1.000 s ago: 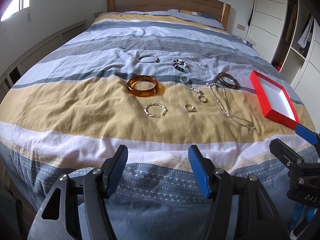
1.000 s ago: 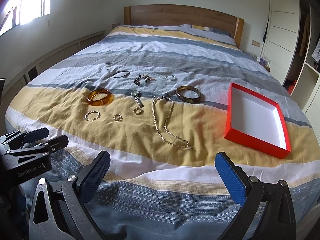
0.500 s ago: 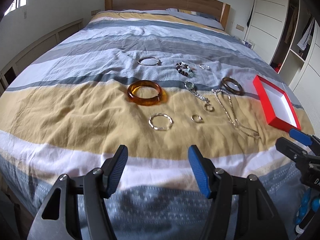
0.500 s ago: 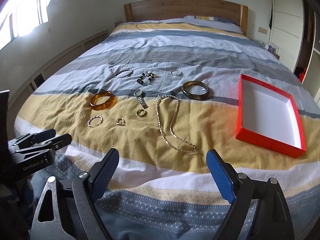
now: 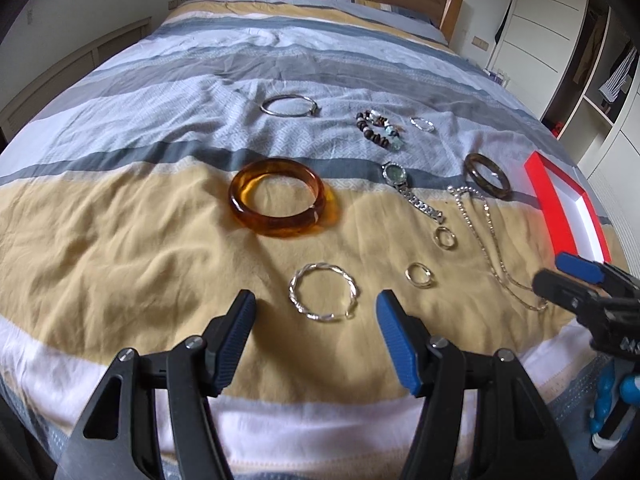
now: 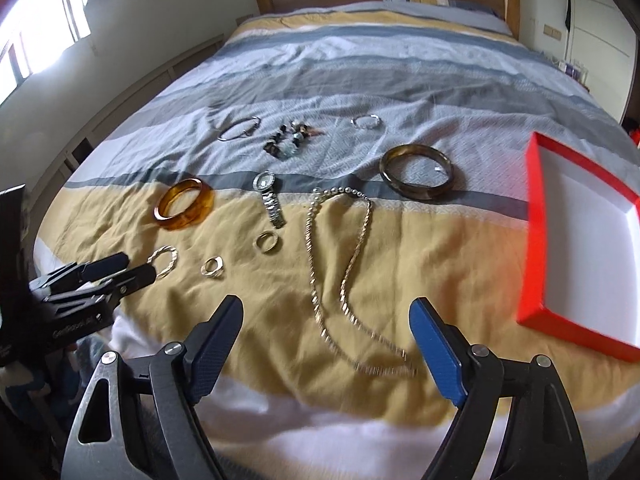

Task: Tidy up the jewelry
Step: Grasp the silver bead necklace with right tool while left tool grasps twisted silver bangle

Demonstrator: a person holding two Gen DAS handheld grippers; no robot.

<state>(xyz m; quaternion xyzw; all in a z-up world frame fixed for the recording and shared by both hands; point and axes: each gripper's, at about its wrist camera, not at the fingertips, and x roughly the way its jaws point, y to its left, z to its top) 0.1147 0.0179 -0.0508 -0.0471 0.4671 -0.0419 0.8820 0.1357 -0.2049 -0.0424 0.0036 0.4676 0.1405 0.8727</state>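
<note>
A bed [image 5: 120,240] with a striped cover in yellow, grey, blue and white holds a spread of jewelry. The left gripper [image 5: 316,308] hovers over the near yellow stripe with its blue-padded jaws apart and empty; a twisted silver bracelet [image 5: 322,293] lies on the cover between the fingertips as seen from the left wrist, and whether they touch it cannot be told. Beyond it sits a thick amber bangle [image 5: 278,196], and farther back a thin silver bangle [image 5: 289,105]. To the right are a beaded bracelet [image 5: 378,128], a small silver ring [image 5: 422,124], a watch [image 5: 408,190] with a metal strap, two gold rings [image 5: 445,237] [image 5: 418,275], and a dark brown bangle [image 5: 487,175]. The right gripper [image 6: 326,320] is released, jaws wide though they have just been narrowing, with nothing clamped; the lower loop of a long chain necklace [image 6: 344,276] lies on the cover between its fingers. An open red box [image 6: 536,232] with a white inside rests on the cover to the right, well apart from the jewelry.
</note>
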